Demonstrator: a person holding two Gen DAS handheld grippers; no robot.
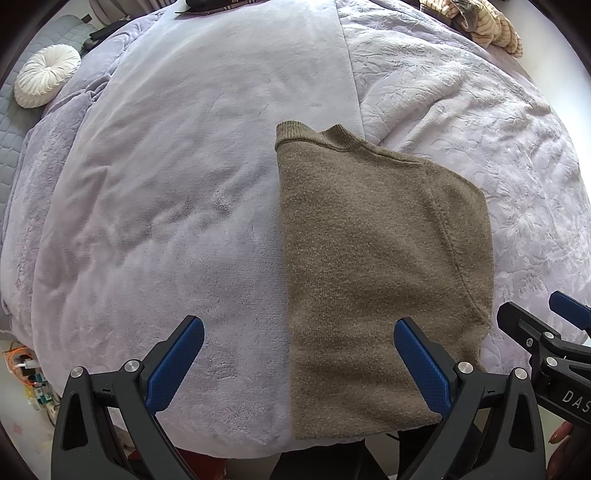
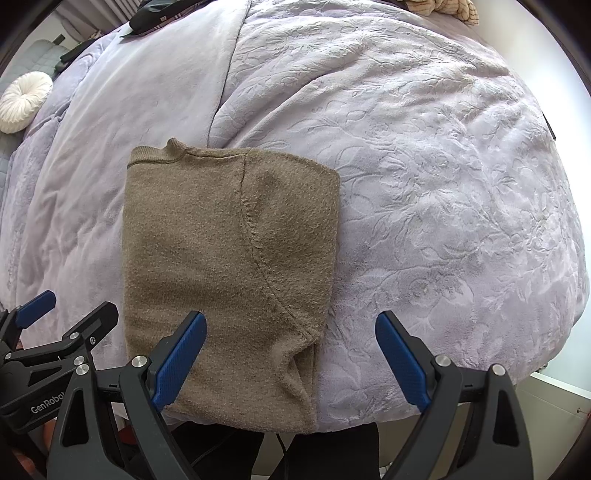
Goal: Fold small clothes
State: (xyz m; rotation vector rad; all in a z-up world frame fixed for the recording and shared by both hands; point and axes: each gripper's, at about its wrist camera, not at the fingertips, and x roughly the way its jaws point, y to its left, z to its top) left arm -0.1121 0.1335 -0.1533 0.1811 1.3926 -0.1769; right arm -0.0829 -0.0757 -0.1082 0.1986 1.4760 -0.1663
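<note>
A brown knitted sweater (image 1: 373,266) lies folded lengthwise into a long rectangle on a lilac fleece blanket (image 1: 177,184), collar at the far end. My left gripper (image 1: 299,339) is open above the sweater's near left edge, with nothing between its blue pads. In the right wrist view the same sweater (image 2: 221,258) shows a sleeve seam curving down its right half. My right gripper (image 2: 291,332) is open over the sweater's near right corner, also holding nothing. Each gripper shows at the edge of the other's view: the right gripper (image 1: 546,321) and the left gripper (image 2: 59,314).
The embossed lilac quilt (image 2: 424,184) covers the bed's right side. A round white cushion (image 1: 46,75) sits far left. Striped beige clothing (image 1: 487,26) is piled at the far right corner, and a dark item (image 2: 155,18) lies at the bed's far edge. Cables and small items (image 1: 29,373) lie on the floor at left.
</note>
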